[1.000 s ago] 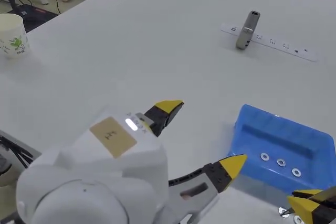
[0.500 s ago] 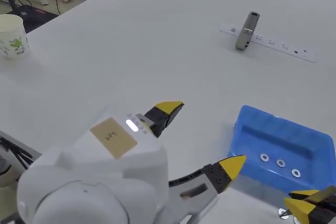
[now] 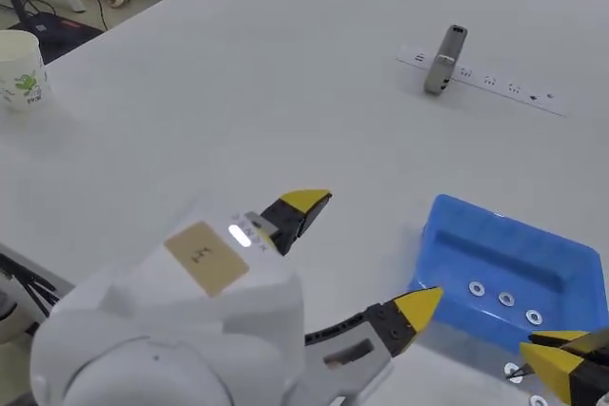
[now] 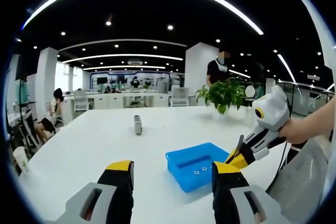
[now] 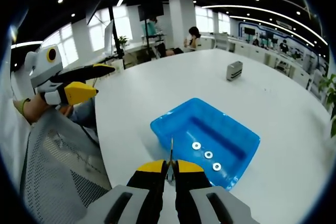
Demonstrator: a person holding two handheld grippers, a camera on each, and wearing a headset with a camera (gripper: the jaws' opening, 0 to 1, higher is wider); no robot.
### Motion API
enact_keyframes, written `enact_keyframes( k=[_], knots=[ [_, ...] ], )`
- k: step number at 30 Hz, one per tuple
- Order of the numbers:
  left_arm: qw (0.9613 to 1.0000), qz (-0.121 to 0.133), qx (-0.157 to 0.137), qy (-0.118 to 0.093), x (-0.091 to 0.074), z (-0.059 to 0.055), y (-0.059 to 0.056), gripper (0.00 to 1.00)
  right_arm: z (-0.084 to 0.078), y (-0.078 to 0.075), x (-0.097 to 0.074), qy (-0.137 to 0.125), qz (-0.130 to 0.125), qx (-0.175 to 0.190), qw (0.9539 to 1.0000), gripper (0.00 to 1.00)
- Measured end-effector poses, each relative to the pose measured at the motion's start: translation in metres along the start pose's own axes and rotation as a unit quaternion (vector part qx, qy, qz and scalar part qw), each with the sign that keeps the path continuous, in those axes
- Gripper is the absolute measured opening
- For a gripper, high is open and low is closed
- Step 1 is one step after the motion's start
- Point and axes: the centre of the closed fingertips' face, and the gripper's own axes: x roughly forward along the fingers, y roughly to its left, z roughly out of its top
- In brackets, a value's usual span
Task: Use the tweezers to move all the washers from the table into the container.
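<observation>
Right gripper view showed the right gripper (image 5: 168, 169) clamped on the tweezers (image 5: 171, 153), pointing lengthwise over the near wall of the container (image 5: 164, 131); a washer (image 3: 514, 374) sat just outside that wall; the left gripper (image 4: 173, 167) gaped, farther off.

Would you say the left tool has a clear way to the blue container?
Probably yes: the left tool is open and empty, with bare table between it and the blue container; the right tool is off to the side.

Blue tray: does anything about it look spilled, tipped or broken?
Nothing stands out. The tray sits flat and whole, three washers in a row inside; another washer lies on the table beside it.
</observation>
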Motion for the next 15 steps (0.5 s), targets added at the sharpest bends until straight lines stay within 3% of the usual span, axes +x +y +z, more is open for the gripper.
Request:
enact_keyframes(
  k=[15],
  knots=[
    [1.0, 0.001, 0.001, 0.003, 0.0, -0.001, 0.001, 0.59, 0.039, 0.0, -0.006, -0.036, 0.003, -0.017, 0.9992, 0.03]
  ],
)
